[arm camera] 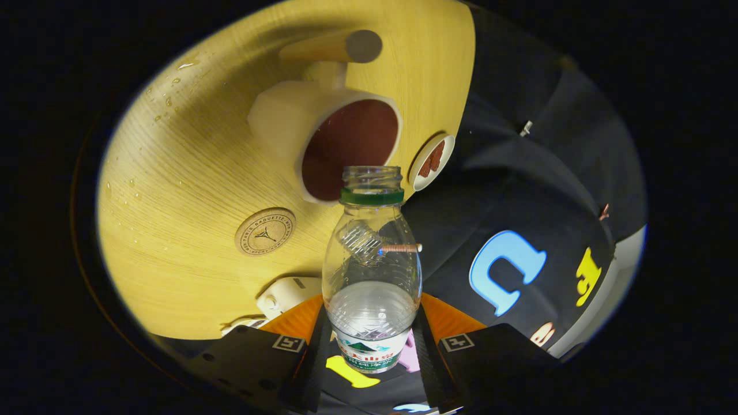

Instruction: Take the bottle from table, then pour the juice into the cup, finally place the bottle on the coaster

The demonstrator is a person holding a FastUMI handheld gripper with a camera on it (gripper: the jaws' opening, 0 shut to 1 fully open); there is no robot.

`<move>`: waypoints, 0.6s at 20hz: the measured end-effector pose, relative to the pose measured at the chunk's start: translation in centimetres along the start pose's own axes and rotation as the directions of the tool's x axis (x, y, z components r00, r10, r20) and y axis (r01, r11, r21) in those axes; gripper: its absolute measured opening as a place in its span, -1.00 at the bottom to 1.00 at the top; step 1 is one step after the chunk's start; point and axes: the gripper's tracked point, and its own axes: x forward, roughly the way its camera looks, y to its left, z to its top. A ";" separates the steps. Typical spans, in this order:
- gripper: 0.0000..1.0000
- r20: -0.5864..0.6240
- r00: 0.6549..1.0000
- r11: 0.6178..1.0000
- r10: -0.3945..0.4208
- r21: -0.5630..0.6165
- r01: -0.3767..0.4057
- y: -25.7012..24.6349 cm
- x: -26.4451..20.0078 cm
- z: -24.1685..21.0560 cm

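Where the two fingers reach forward, the gripper (372, 346) is closed on the bottle (372, 276), one finger pressing each side of its lower body near the label.

Bottle: clear plastic, cap off, green ring below the open mouth. It is lifted clear of the table (190, 173) and tilted with the view, so the tabletop stands steeply to one side. Some clear liquid lies in the lower part; upper part looks empty.

Cup (334, 144): pale outside, dark reddish inside, standing on the table beyond the bottle. The bottle's mouth overlaps the near part of the cup's rim in this view; whether they touch cannot be told. No stream visible at the mouth.

Coaster (265, 231): round, cork-coloured, printed mark in the centre. It lies flat on the table, near the cup and to the side of the bottle's neck, nothing on it.

Small white dish (432, 162) with brownish pieces sits at the table's edge, just past the cup. A wooden cylinder (334, 47) lies beyond the cup. A white object (288, 295) rests on the table close beside one finger. Water droplets (167, 101) dot the far tabletop.
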 end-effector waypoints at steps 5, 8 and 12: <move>0.40 -0.008 1.000 0.944 -0.006 0.330 0.008 -2.2 -1.7 -2.3; 0.41 0.005 1.000 0.835 -0.012 0.550 0.008 -4.4 -2.0 -4.3; 0.41 0.035 0.999 0.622 -0.029 0.783 -0.009 -6.4 -3.6 -6.3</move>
